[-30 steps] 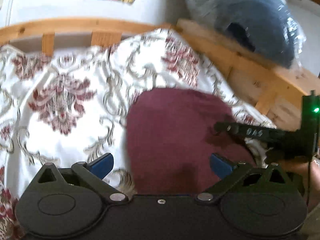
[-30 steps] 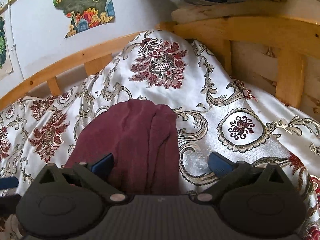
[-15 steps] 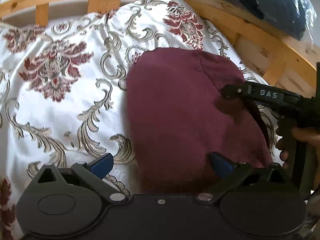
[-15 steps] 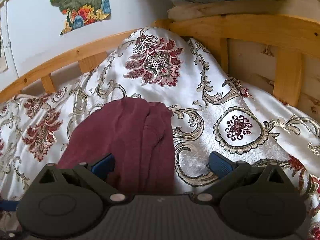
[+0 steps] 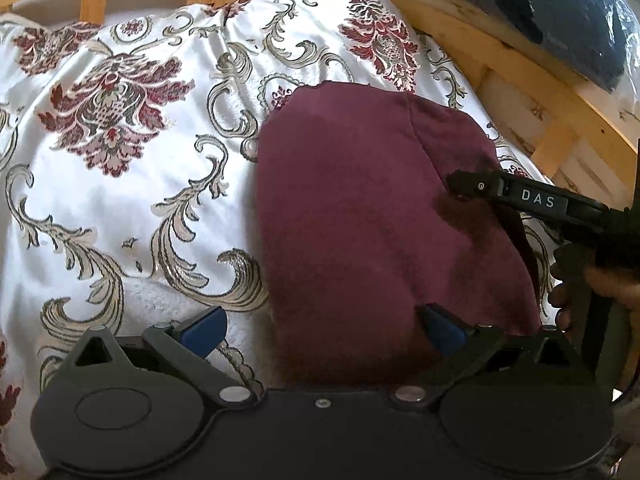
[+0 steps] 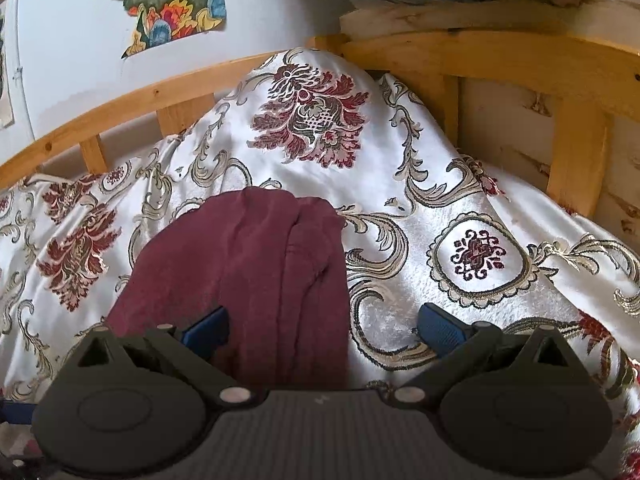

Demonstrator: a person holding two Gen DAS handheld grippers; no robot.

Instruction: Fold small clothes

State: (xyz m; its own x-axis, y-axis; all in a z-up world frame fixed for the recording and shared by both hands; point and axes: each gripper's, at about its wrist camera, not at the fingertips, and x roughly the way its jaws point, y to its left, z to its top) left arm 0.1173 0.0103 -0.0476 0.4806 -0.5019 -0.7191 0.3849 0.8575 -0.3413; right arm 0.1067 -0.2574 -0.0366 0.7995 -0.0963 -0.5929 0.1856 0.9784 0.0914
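A folded maroon garment (image 5: 360, 220) lies flat on a white bedspread with red and gold floral patterns (image 5: 120, 184). My left gripper (image 5: 322, 330) is open over the garment's near edge, holding nothing. The right gripper's black body reaches in from the right in the left wrist view (image 5: 528, 198), above the garment's right side. In the right wrist view the garment (image 6: 256, 280) lies at lower left and my right gripper (image 6: 322, 328) is open over its right edge, holding nothing.
A wooden bed rail (image 5: 512, 64) runs along the back and right, also shown in the right wrist view (image 6: 520, 52). A dark blue bundle in clear plastic (image 5: 560, 12) rests on the rail. A colourful picture (image 6: 168, 4) hangs on the white wall.
The left gripper has tilted down and drawn closer over the garment. The right gripper has shifted slightly back. The garment has not moved and both grippers stay open.
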